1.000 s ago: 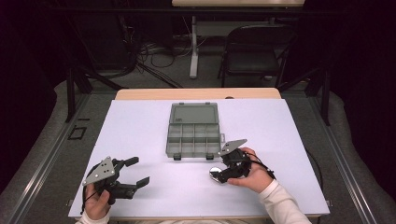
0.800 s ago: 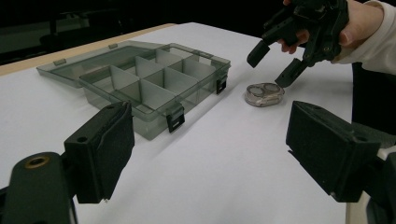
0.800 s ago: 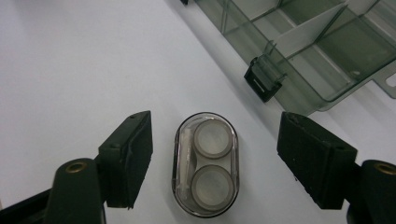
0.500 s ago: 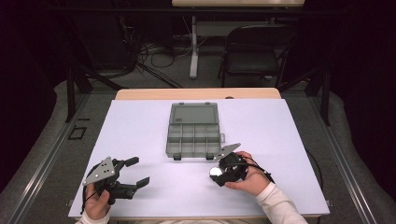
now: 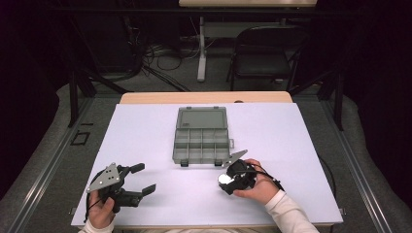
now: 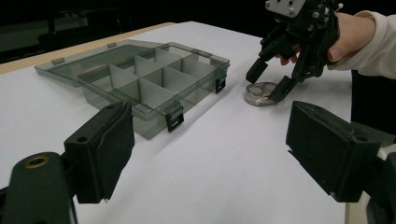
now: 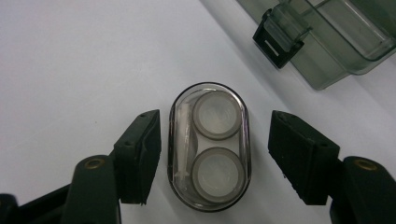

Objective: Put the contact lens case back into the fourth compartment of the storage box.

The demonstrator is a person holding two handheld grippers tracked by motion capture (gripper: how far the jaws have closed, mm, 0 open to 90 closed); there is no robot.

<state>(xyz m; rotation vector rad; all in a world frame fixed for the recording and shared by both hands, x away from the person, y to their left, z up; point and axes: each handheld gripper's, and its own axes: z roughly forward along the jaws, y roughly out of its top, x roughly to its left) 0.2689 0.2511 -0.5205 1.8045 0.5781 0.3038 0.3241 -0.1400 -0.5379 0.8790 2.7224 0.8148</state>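
Note:
A clear oval contact lens case (image 7: 210,147) with two round white caps and a small applicator lies flat on the white table cover (image 5: 160,126). In the high view the case (image 5: 224,178) sits just in front of the organizer's right corner. My right gripper (image 7: 219,156) points down over it, and its jaws have just been closing with the case between them. The left pad (image 7: 140,154) is close beside the case and the right pad (image 7: 299,158) stands apart from it. My left gripper (image 5: 144,178) rests open at the front left, holding nothing.
A grey see-through organizer box (image 5: 201,138) lies open mid-table, its lid back and its several compartments empty. Its latch (image 7: 280,37) is just beyond the case. A black chair (image 5: 265,53) and cables stand past the far edge.
My right gripper has shifted a little left, down over the lens case, and its jaws have narrowed around it. The left gripper has stayed put.

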